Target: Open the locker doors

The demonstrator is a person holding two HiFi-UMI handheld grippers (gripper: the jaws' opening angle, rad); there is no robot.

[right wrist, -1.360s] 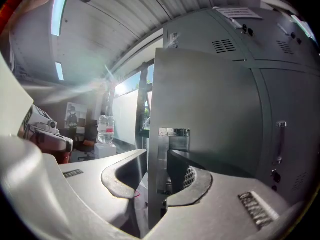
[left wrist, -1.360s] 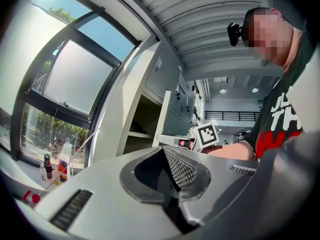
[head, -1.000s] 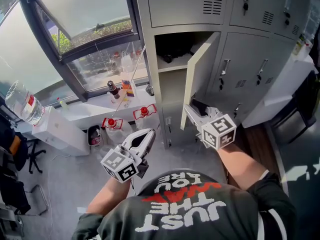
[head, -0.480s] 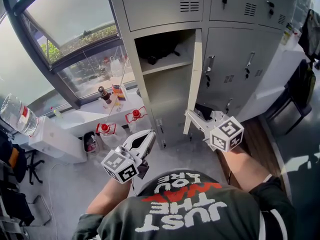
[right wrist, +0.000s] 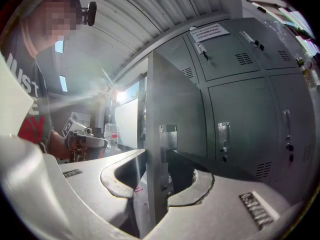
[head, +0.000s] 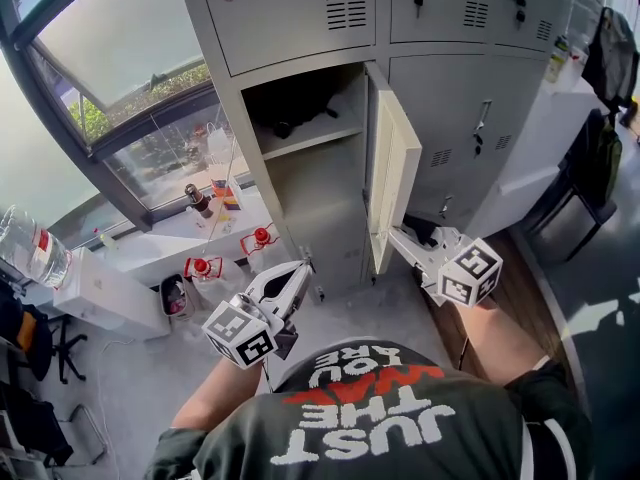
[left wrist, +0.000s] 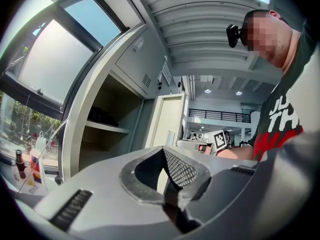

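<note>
**Letting go of the first door**

My right gripper (head: 398,240) is at the bottom edge of the locker door (head: 392,173), which stands swung out. Its jaws have just been opening, and the door's edge sits between them, loose I think. My left gripper (head: 300,268) hangs left of the door, pinched shut on nothing. Next I should pull free and reach for the closed doors (head: 450,98) to the right of it.

In the locker (head: 290,23), a dark bundle (head: 284,120) lies at the back of the shelf (head: 322,134). Bottles (head: 197,200) stand at the right end of the white sill (head: 150,240).
</note>
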